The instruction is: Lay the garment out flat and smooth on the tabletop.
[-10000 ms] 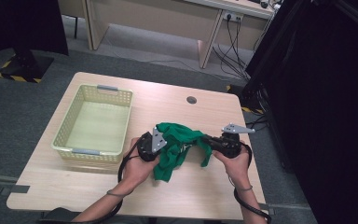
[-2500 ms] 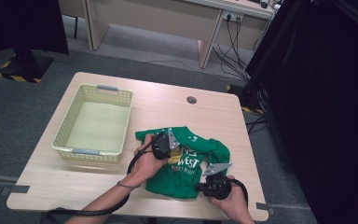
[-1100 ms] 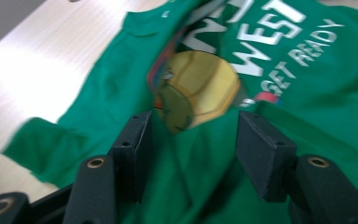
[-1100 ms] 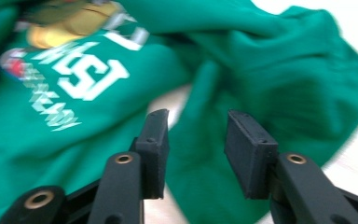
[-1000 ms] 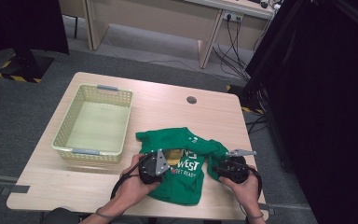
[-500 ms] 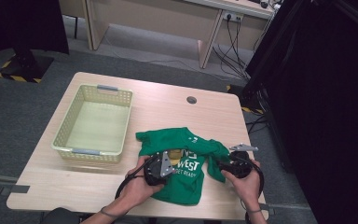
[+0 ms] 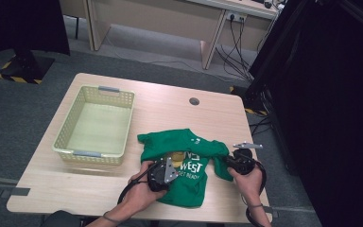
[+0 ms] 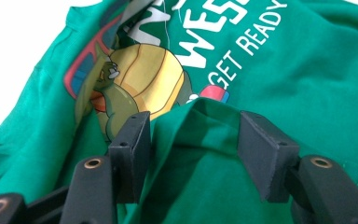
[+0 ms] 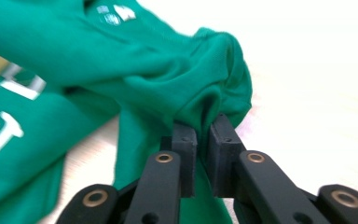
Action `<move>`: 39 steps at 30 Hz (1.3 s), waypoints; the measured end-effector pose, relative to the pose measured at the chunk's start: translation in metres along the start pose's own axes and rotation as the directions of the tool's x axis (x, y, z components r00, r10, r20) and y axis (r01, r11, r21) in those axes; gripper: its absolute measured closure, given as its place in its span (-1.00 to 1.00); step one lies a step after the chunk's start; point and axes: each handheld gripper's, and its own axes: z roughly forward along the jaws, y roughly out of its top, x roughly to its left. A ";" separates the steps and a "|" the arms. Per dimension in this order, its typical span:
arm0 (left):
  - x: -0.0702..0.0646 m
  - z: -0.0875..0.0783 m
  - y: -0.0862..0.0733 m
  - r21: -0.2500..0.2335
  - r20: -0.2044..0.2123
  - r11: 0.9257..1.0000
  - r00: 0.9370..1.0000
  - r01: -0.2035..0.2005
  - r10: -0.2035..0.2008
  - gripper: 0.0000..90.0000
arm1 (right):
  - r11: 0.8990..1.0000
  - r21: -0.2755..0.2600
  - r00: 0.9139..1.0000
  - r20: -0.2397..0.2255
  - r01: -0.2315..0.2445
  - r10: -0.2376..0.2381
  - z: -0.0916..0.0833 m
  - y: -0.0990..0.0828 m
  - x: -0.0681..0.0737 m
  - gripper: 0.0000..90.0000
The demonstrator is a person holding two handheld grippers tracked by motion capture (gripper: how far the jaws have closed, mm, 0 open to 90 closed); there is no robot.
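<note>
A green T-shirt [image 7: 184,156] with a turtle print and white lettering lies spread on the wooden table, near its front edge. My left gripper [image 7: 176,166] rests on the shirt's lower left part. In the left gripper view its jaws [image 8: 193,126] stand half apart, shut on a raised fold of the green cloth [image 8: 200,140] that fills the gap between the pads. My right gripper [image 7: 225,161] is at the shirt's right sleeve [image 9: 214,70]. Its jaws [image 9: 203,128] have just been closing and now pinch the sleeve's bunched edge.
A pale yellow plastic basket [image 7: 86,153] stands on the left half of the table, nothing in it. A round cable hole [image 7: 194,101] is at the table's back. Bare wood lies behind the shirt. A dark curtain and cables are off to the right.
The right sleeve now bunches up at the right gripper's tips. Both hands stay about where they were, and the shirt lies as before.
</note>
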 end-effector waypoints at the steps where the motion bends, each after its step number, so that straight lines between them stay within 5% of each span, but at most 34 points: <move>1: -0.001 0.001 -0.001 0.005 0.002 1.000 1.000 -0.002 0.002 -0.01 | 1.000 -0.007 1.000 -0.001 0.000 0.000 -0.004 0.002 0.000 0.85; 7: -0.002 0.003 -0.002 0.012 0.003 1.000 1.000 -0.007 0.007 0.01 | 0.999 -0.050 1.000 -0.006 0.014 -0.014 -0.024 0.019 0.000 0.86; 16: 0.000 0.002 -0.003 0.017 0.010 1.000 1.000 -0.015 0.015 0.05 | 0.998 -0.058 1.000 0.021 -0.008 0.009 -0.030 0.044 -0.010 0.83; 31: -0.003 0.000 -0.005 0.010 0.036 1.000 0.999 -0.024 0.024 0.15 | 1.000 0.013 0.992 0.128 0.018 -0.020 0.009 0.075 -0.025 0.73; 39: -0.001 -0.001 -0.005 0.014 0.057 1.000 0.998 -0.002 0.001 0.11 | 0.999 0.029 0.978 0.202 0.040 -0.045 0.028 0.073 -0.029 0.34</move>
